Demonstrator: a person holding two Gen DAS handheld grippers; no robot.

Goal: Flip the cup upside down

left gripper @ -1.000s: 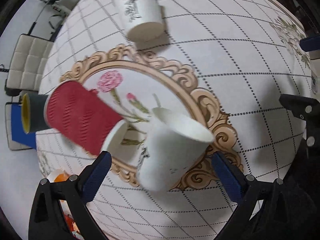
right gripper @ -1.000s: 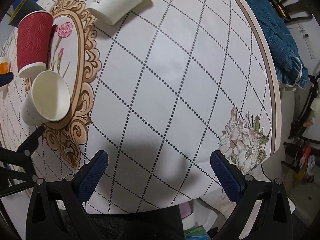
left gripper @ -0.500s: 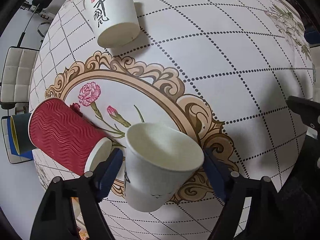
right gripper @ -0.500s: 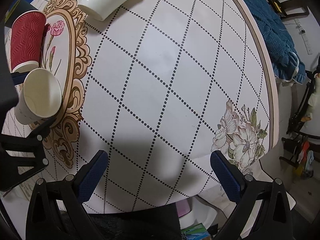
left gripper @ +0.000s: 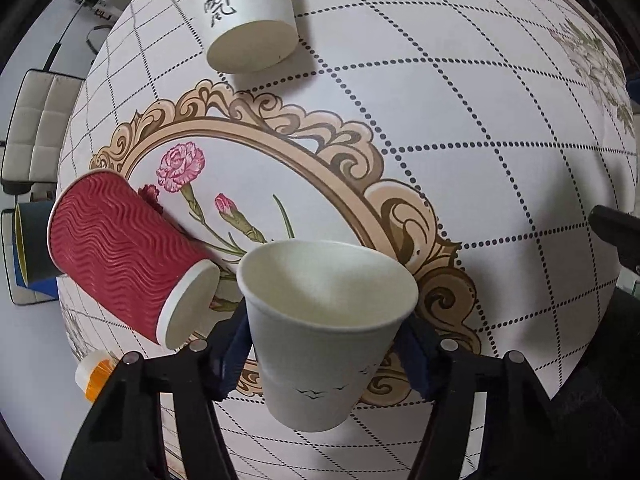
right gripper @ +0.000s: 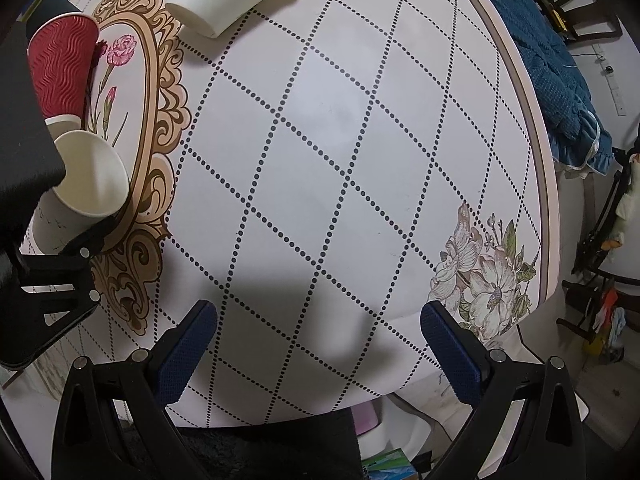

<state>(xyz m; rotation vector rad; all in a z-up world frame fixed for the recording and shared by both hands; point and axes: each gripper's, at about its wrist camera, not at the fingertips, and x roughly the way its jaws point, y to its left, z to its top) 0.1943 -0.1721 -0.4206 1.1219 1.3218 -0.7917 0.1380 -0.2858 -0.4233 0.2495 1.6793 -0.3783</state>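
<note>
Two white paper cups and one red ripple cup (left gripper: 120, 256); left gripper (left gripper: 326, 346) clamps the upright white cup (left gripper: 324, 332). Right gripper (right gripper: 320, 350) spread wide; only its view shows the blue blanket (right gripper: 552, 60).

Bystander items on the patterned counter (left gripper: 460, 92).
Red ribbed cup (left gripper: 120, 264) upside down at left of frame, base towards camera. Calligraphy cup (left gripper: 244, 12) upside down at top. Orange-and-white bottle (left gripper: 94, 374) lower left. Blue quilted cloth (right gripper: 560, 80) beyond counter edge, upper right.
</note>
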